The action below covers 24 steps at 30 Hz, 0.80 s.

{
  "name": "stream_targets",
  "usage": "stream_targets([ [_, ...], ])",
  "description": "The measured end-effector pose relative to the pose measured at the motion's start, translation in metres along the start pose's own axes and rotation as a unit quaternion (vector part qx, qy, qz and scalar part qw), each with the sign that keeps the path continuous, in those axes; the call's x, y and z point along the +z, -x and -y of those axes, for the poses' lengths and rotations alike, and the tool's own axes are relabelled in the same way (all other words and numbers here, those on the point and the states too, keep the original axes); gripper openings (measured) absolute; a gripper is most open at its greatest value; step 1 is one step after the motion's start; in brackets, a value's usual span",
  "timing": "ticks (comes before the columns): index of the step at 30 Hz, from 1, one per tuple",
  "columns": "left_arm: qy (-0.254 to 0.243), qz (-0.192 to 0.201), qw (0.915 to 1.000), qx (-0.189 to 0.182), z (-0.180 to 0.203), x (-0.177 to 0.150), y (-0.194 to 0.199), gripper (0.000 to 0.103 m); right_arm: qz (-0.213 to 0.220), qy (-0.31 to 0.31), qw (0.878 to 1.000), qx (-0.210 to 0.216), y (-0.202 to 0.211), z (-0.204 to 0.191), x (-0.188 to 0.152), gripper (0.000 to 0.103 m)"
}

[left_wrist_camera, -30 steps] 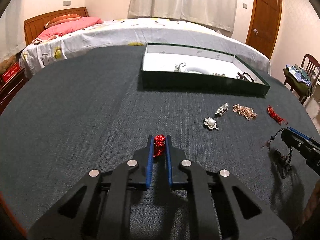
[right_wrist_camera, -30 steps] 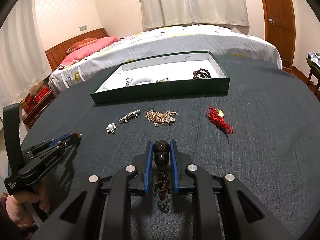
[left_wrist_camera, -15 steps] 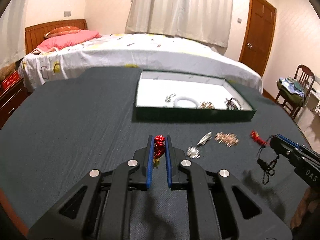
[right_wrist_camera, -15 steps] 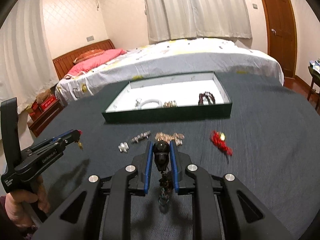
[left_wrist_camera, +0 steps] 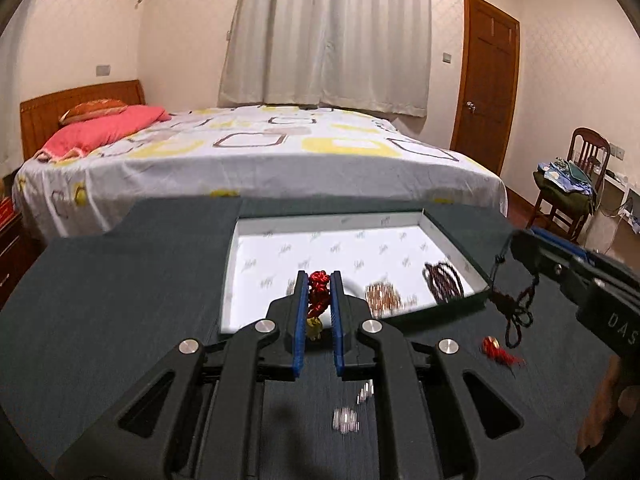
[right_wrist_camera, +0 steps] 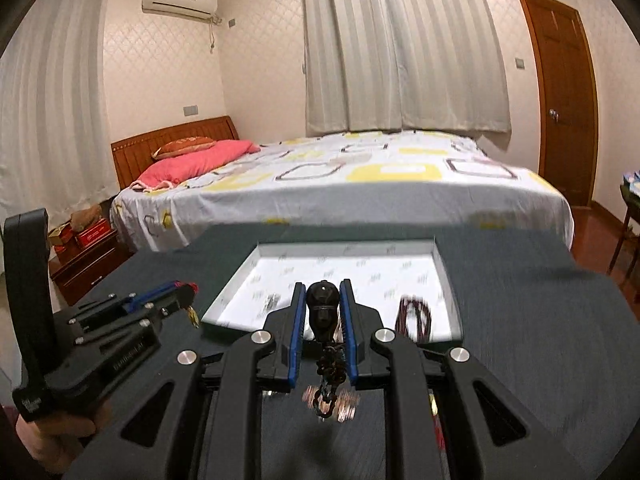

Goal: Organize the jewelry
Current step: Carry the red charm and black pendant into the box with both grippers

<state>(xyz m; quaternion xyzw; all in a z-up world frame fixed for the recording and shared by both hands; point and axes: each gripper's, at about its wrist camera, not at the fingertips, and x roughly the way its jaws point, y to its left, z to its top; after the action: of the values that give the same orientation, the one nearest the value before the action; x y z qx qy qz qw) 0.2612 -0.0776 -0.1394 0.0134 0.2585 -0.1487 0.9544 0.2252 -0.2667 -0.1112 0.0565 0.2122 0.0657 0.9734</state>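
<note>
My left gripper (left_wrist_camera: 319, 280) is shut on a red knotted charm (left_wrist_camera: 318, 294) with a small gold pendant hanging below it, held above the near edge of the green jewelry box (left_wrist_camera: 456, 240). My right gripper (right_wrist_camera: 323, 292) is shut on a dark bead pendant (right_wrist_camera: 322, 312) with a dark cord hanging beneath, also above the box's (right_wrist_camera: 444, 268) near edge. The white-lined box holds a gold chain (left_wrist_camera: 382, 294), a dark bead bracelet (left_wrist_camera: 442, 276) and a few small pieces. Each gripper shows in the other's view, the right one (left_wrist_camera: 516, 246) and the left one (right_wrist_camera: 190, 290).
On the dark tabletop (left_wrist_camera: 100, 280) before the box lie a red charm (left_wrist_camera: 498, 350) and blurred silver brooches (left_wrist_camera: 346, 418). A bed (left_wrist_camera: 260, 152) stands beyond the table, a chair (left_wrist_camera: 576, 184) at the right and a nightstand (right_wrist_camera: 86, 260) at the left.
Both grippers have lifted and moved forward toward the box with their pieces still held. The loose pieces on the table now lie under and behind the fingers.
</note>
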Motion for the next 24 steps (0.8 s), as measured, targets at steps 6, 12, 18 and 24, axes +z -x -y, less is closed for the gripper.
stream_targets([
  [6, -0.012, 0.001, 0.9999, 0.002, 0.005, 0.022, -0.049, 0.011, 0.011, 0.002, 1.0, -0.004, -0.04, 0.009, 0.015, 0.018],
  [12, -0.014, -0.026, 0.9995, 0.008, 0.003, 0.03, -0.106, 0.011, -0.023, -0.005, 1.0, -0.014, -0.098, 0.024, 0.01, 0.018],
  [18, 0.0, -0.083, 0.9965, 0.008, -0.003, 0.029, -0.16, 0.011, -0.077, -0.013, 0.997, -0.022, -0.145, 0.035, 0.0, 0.018],
  [24, -0.001, -0.127, 0.9919, 0.006, -0.004, 0.024, -0.188, 0.011, -0.134, -0.017, 0.99, -0.032, -0.176, 0.04, -0.01, 0.018],
])
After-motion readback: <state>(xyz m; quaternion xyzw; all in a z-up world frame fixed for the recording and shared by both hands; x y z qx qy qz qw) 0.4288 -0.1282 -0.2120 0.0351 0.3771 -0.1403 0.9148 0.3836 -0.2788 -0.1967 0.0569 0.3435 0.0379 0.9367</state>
